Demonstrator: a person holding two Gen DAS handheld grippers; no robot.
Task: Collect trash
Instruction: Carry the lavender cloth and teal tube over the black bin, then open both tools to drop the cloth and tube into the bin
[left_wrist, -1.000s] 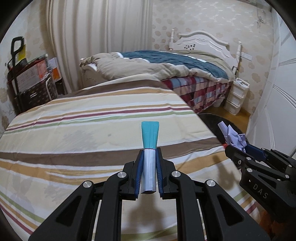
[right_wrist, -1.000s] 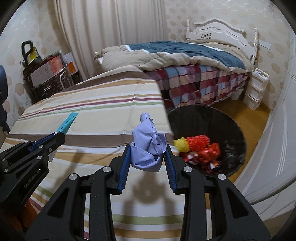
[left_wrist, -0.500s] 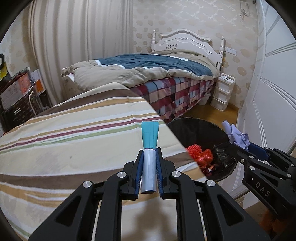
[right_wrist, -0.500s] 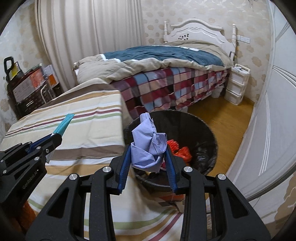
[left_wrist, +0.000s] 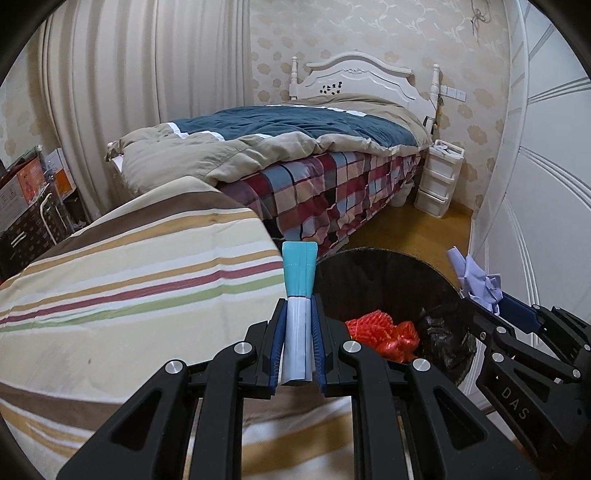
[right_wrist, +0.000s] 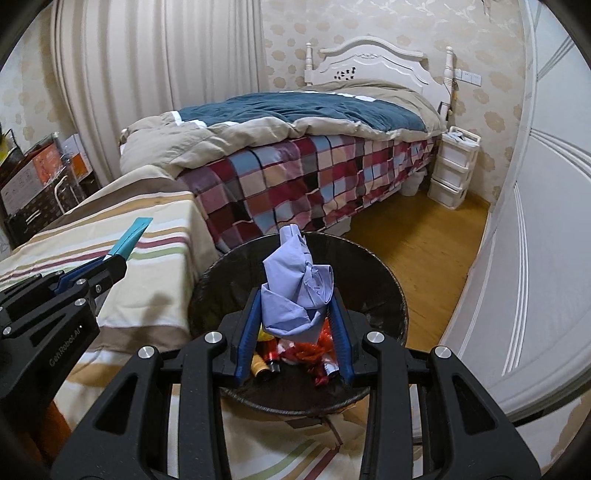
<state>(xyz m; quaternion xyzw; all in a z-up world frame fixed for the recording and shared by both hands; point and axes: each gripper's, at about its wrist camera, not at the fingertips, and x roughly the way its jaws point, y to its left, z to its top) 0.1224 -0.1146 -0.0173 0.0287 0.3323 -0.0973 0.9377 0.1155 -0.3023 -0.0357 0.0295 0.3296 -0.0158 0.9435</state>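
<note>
My left gripper (left_wrist: 298, 325) is shut on a folded teal and white wrapper (left_wrist: 298, 288), held over the edge of the striped bedcover beside the black trash bin (left_wrist: 436, 273). My right gripper (right_wrist: 295, 314) is shut on a crumpled lilac paper (right_wrist: 295, 291) and holds it right above the bin (right_wrist: 391, 291). Red wrappers (left_wrist: 384, 332) and other trash (right_wrist: 295, 350) lie inside the bin. The right gripper with the paper shows in the left wrist view (left_wrist: 480, 288). The left gripper with the wrapper shows in the right wrist view (right_wrist: 129, 240).
A striped bedcover (left_wrist: 129, 277) lies to the left of the bin. A bed with a plaid sheet (right_wrist: 314, 177) and blue quilt stands behind. A white drawer unit (right_wrist: 456, 173) and a white wardrobe door (right_wrist: 535, 240) are on the right. Boxes (right_wrist: 33, 184) stand far left.
Both grippers have swung right from above the striped bedcover toward the bin. The lilac paper now hangs over the bin opening. Both grips are unchanged.
</note>
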